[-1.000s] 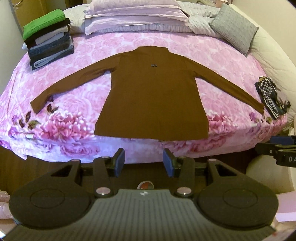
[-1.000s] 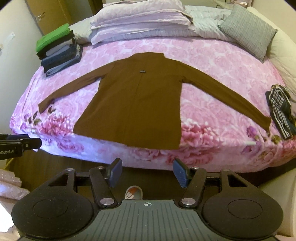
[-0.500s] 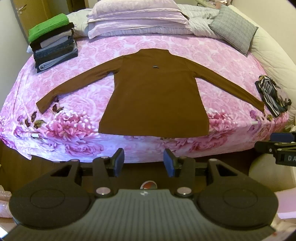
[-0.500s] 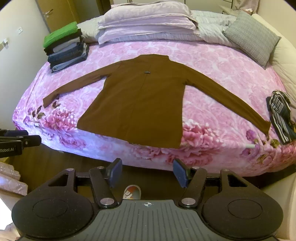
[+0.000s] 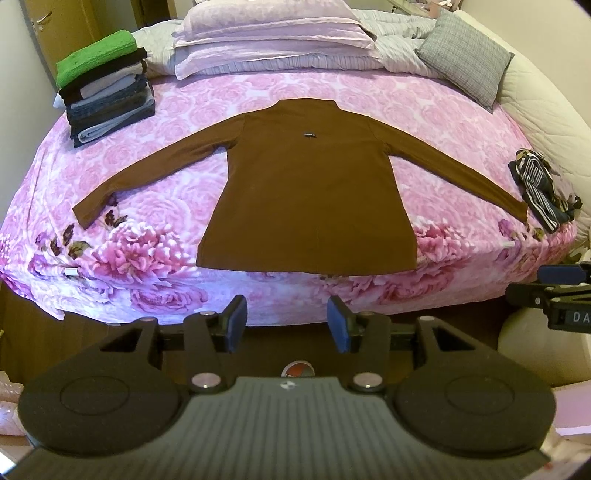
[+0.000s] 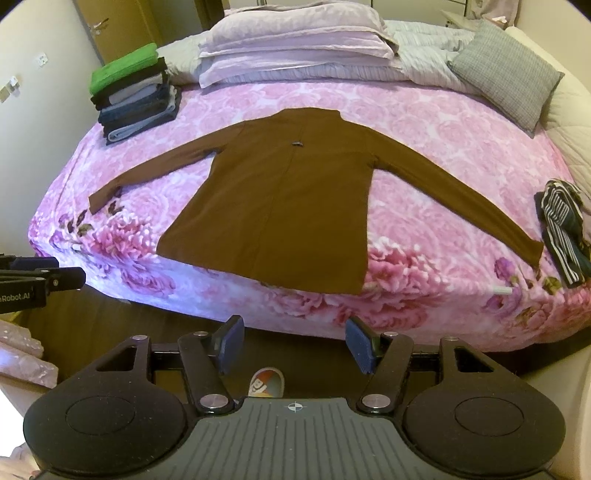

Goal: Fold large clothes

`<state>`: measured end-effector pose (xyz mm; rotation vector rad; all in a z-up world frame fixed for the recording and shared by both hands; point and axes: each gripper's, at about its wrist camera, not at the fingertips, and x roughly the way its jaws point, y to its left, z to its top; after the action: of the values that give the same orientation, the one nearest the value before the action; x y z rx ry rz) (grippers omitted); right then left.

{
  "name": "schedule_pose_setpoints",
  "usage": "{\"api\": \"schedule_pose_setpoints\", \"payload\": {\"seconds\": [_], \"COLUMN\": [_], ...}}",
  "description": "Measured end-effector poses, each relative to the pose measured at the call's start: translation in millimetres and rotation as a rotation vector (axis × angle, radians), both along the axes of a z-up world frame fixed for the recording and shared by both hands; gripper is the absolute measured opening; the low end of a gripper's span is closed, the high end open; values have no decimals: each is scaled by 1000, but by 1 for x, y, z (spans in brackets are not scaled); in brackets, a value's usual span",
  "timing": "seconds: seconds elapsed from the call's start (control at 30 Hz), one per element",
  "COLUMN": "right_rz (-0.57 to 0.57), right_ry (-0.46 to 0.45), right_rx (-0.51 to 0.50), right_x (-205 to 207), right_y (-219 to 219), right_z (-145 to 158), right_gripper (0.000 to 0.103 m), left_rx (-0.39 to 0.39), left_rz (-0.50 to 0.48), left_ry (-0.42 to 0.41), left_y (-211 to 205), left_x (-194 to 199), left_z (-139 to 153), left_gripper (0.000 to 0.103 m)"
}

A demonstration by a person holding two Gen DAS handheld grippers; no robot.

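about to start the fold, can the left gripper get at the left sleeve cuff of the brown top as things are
Probably yes. The left gripper is open and empty, short of the bed's near edge. The brown top lies flat, its left sleeve cuff bare on the pink bedspread; the stack of folded clothes sits well behind it.

Soft even indoor light, sharp focus, fisheye-curved edges, dark corners

You face a bed (image 5: 155,177) under a pink floral spread, with pale pillows (image 5: 273,33) and a grey checked cushion (image 5: 465,66) at its head. Cream walls (image 6: 40,110), a wooden door (image 6: 122,26), dark wood floor (image 6: 92,321).
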<state>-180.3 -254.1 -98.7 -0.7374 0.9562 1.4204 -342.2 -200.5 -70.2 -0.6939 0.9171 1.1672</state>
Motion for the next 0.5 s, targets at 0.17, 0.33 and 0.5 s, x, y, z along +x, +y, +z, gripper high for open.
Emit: {"api": "schedule_pose_setpoints", "payload": {"seconds": [0.17, 0.33, 0.5], "right_rz": [0, -9, -14], "right_ry": [6, 25, 34], "right_rx": [10, 19, 21], "right_x": [2, 11, 21], "right_y": [0, 1, 10], "right_z": [2, 3, 3], "right_gripper": [58, 58, 58], "left_rx": [9, 27, 21], "left_rz": [19, 67, 147], "left_ry": [-9, -41, -83], "left_y": [1, 5, 21], "left_x": [-2, -12, -33], "left_z": [0, -2, -11], "left_gripper": [45, 47, 48]}}
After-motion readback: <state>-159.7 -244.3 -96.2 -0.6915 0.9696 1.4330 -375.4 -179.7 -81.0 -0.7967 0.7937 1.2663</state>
